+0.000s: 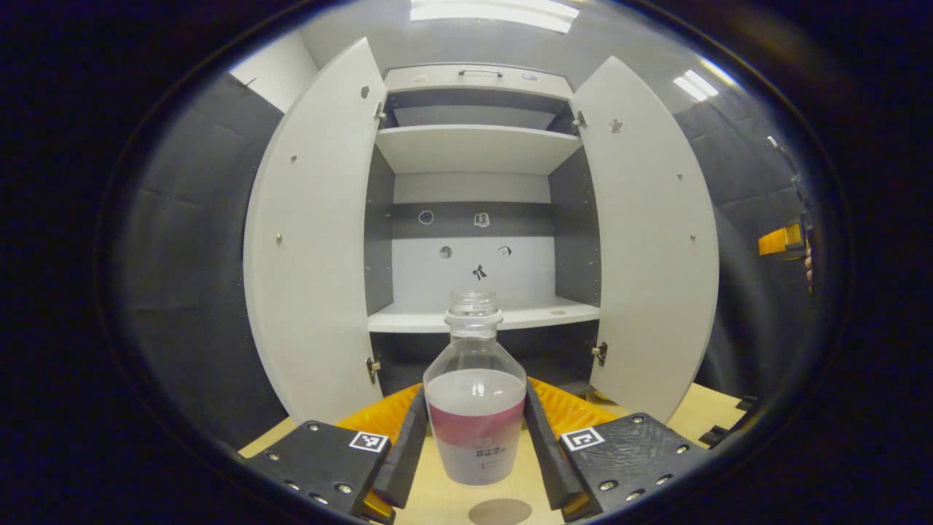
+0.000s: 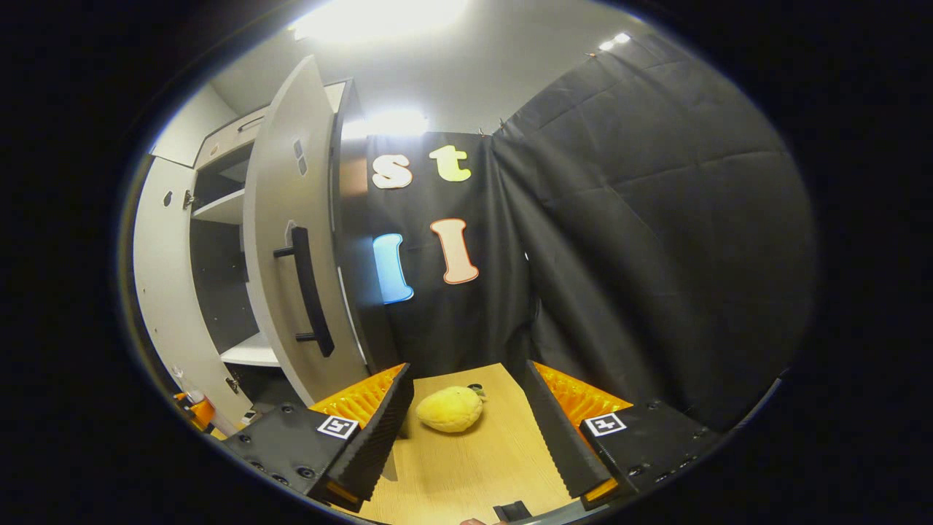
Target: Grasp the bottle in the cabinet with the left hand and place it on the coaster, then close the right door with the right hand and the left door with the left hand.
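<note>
Left gripper view: left gripper (image 1: 475, 437) held level, facing straight into the open cabinet (image 1: 477, 149), fingers (image 1: 404, 452) rising from 6 o'clock and closed on either side of the bottle (image 1: 475, 423). Pinched at its lower body, both fingers pressing the sides. Bottle upright, uncapped, clear at the top, pale liquid and a pink band lower down. Lifted above the wooden table (image 1: 437, 503); brown round coaster (image 1: 500, 511) just below it at 6 o'clock, apart from the bottle's base. Left door (image 1: 313, 240) swung wide at 9 o'clock, right door (image 1: 652, 240) wide at 3 o'clock, shelves between them bare. Other gripper (image 1: 781, 239) far out at 3 o'clock.

Right gripper view: right gripper (image 2: 466, 430) held low over the table (image 2: 474, 467), aimed toward the booth wall. Fingers (image 2: 375, 430) spread wide, gripping nothing. Yellow lemon-like toy (image 2: 450, 408) on the table between the fingertips, touching neither. Right door (image 2: 291, 240) edge-on at 9 o'clock, dark handle (image 2: 310, 292) facing out, well apart from the gripper.
</note>
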`<state>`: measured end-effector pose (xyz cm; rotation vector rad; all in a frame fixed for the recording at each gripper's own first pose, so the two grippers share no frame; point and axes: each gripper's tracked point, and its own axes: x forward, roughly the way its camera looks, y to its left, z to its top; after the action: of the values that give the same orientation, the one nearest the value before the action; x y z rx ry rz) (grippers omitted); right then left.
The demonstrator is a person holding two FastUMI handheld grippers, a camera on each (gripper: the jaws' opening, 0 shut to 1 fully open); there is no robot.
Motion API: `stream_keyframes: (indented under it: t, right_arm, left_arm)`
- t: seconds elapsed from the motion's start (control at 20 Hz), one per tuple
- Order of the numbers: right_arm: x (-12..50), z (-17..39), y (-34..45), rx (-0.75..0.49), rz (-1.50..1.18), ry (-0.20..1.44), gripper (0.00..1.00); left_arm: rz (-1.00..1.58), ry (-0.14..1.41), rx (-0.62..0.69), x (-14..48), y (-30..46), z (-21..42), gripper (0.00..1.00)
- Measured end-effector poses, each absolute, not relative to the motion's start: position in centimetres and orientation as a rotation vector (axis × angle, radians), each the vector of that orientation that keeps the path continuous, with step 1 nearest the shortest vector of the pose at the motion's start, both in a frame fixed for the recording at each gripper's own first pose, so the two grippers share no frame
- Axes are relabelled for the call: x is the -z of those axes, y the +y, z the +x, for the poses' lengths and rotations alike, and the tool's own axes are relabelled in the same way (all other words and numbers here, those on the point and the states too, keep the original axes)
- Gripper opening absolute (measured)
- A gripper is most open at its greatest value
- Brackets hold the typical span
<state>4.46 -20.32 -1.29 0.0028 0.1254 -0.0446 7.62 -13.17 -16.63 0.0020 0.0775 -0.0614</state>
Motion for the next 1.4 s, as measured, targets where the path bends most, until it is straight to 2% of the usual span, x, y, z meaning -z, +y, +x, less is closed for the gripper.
stream_keyframes:
  t: [0.05,0.1,0.15,0.2,0.4,0.45,0.5,0.55,0.6,0.65,0.7,1.15,1.2,1.25,1.3,1.35,1.4]
  right_arm:
    - [1.6,4.4,-20.0,0.037,0.007,0.147,0.96]
    - [1.7,4.3,-19.8,0.037,0.007,0.161,0.97]
    - [1.6,4.1,-19.8,0.04,0.003,0.171,0.92]
    - [1.4,4.1,-19.6,0.042,-0.005,0.174,0.97]
    - [2.7,3.7,-19.4,0.058,-0.035,0.217,0.97]
    - [3.4,3.7,-19.3,0.063,-0.022,0.242,0.92]
    - [4.4,3.6,-19.2,0.068,0.002,0.276,0.97]
    - [5.3,3.5,-19.2,0.076,0.029,0.306,0.97]
    - [5.8,3.6,-19.2,0.084,0.051,0.328,0.92]
    - [6.2,3.5,-19.2,0.091,0.064,0.347,0.92]
    - [6.7,3.5,-19.2,0.097,0.066,0.363,0.97]
    - [8.0,2.6,-20.9,0.151,0.065,0.41,0.97]
    - [8.1,2.6,-20.8,0.147,0.061,0.414,0.92]
    - [8.1,2.5,-20.7,0.143,0.057,0.417,0.97]
    - [8.1,2.3,-20.7,0.142,0.051,0.418,0.92]
    - [8.1,2.1,-20.8,0.144,0.046,0.417,0.92]
    - [8.2,2.0,-21.1,0.147,0.044,0.417,0.92]
  left_arm:
    - [-0.001,0.088,0.066,18.5,-13.3,7.7,0.71]
    - [-0.002,0.1,0.058,20.3,-13.2,7.7,0.71]
    - [-0.01,0.109,0.048,22.0,-13.0,7.8,0.71]
    - [-0.023,0.119,0.036,23.8,-13.0,7.6,0.71]
    - [-0.082,0.194,-0.027,30.5,-12.5,7.7,0.71]
    - [-0.082,0.214,-0.035,31.6,-12.6,7.9,0.71]
    - [-0.079,0.229,-0.034,32.7,-12.8,7.9,0.71]
    - [-0.075,0.241,-0.031,33.3,-13.1,8.1,0.71]
    - [-0.069,0.243,-0.025,33.6,-13.7,8.2,0.71]
    - [-0.065,0.242,-0.021,33.7,-13.9,8.3,0.71]
    - [-0.059,0.243,-0.015,34.0,-14.0,8.4,0.71]
    - [0.03,0.277,0.05,36.8,-17.0,7.6,0.72]
    - [0.034,0.279,0.057,36.8,-17.3,7.3,0.72]
    - [0.031,0.284,0.064,36.7,-17.5,7.0,0.73]
    - [0.029,0.283,0.074,36.5,-17.8,6.8,0.77]
    - [0.037,0.277,0.077,35.9,-18.0,6.5,1.0]
    - [0.046,0.272,0.085,35.4,-18.2,6.1,0.89]
